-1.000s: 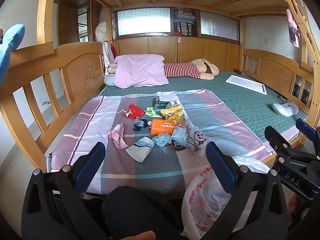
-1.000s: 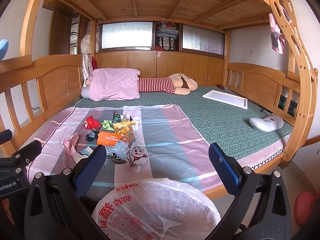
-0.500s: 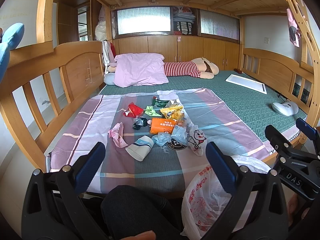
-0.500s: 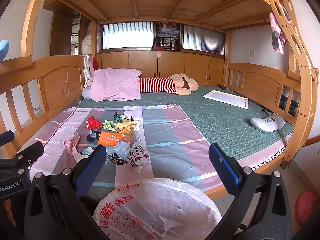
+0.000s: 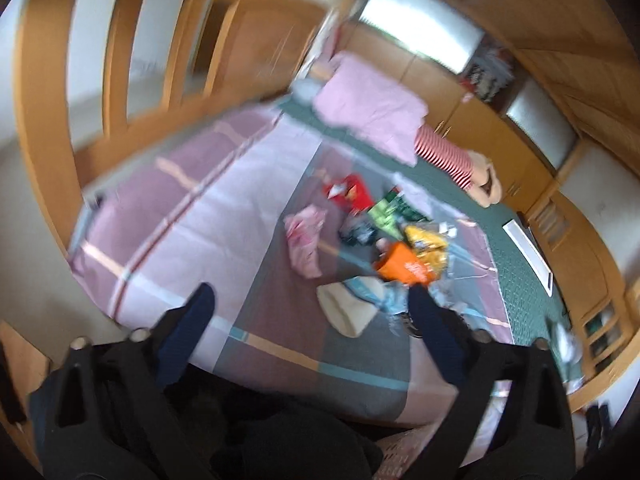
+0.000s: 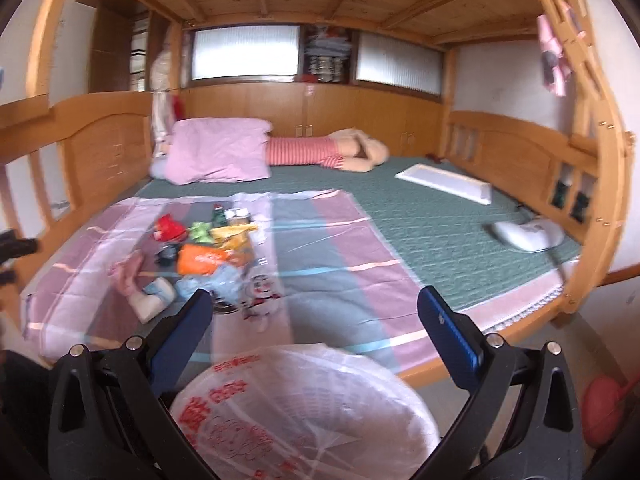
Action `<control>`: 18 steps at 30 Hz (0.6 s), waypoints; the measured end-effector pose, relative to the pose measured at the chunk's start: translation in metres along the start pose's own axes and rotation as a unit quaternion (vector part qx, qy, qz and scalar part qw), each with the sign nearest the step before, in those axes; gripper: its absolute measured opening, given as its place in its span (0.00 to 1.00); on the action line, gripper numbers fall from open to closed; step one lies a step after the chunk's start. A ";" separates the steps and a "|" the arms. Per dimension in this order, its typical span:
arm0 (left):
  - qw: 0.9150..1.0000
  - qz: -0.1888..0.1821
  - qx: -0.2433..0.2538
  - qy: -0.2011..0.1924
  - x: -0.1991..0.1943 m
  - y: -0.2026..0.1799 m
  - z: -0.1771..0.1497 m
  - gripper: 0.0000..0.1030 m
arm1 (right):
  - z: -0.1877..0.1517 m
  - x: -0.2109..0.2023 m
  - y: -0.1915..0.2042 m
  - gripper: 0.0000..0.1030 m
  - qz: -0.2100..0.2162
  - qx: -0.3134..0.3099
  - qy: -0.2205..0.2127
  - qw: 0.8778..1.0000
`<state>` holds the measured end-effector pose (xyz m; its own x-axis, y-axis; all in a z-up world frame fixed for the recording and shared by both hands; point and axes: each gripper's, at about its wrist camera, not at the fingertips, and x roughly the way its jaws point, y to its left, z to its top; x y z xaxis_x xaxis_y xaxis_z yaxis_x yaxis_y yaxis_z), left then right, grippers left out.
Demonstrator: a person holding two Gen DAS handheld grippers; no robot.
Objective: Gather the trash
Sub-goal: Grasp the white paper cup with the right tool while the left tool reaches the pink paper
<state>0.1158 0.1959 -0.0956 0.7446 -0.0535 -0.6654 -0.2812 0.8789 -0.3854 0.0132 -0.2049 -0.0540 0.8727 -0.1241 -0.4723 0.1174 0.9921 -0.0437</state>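
A heap of trash lies on the striped sheet (image 5: 224,216): a white paper cup (image 5: 348,312) on its side, a pink wrapper (image 5: 304,240), an orange packet (image 5: 404,268), a red wrapper (image 5: 348,194), a yellow bag (image 5: 424,240) and green scraps. My left gripper (image 5: 312,312) hangs tilted over the sheet's near part, its jaws closing with nothing between them; the cup lies just beyond its right finger. My right gripper (image 6: 316,316) stands open above a bin lined with a white printed bag (image 6: 304,412). The same cup (image 6: 154,302) and orange packet (image 6: 200,258) show in the right wrist view.
Wooden bed rails (image 5: 48,92) run along the left side and a wooden footboard (image 6: 520,148) on the right. A pink pillow (image 6: 218,154), a striped plush toy (image 6: 332,152), a white tray (image 6: 444,182) and a white device (image 6: 524,234) lie on the green mat.
My left gripper has swung forward and down over the sheet and rolled, so its view is tilted and blurred, and its fingers stand closer together. The right gripper has barely shifted.
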 end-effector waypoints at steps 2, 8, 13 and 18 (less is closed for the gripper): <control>1.000 0.013 -0.001 0.026 0.034 0.009 0.011 0.68 | 0.000 0.006 0.005 0.97 -0.003 -0.013 0.009 1.000; 0.998 -0.008 0.041 0.047 0.107 0.002 0.033 0.65 | -0.005 0.031 0.019 0.97 -0.008 -0.032 0.042 0.999; 0.992 -0.048 0.037 0.108 0.192 -0.002 0.048 0.77 | -0.006 0.061 0.031 0.97 -0.001 -0.030 0.084 0.996; 0.982 -0.034 0.039 0.184 0.253 -0.009 0.051 0.66 | -0.004 0.091 0.049 0.97 0.024 -0.010 0.122 0.992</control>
<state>0.3373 0.1988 -0.2284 0.4876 -0.2677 -0.8310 -0.1805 0.9004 -0.3960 0.0968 -0.1676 -0.1025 0.7363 -0.0718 -0.6729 0.0679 0.9972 -0.0322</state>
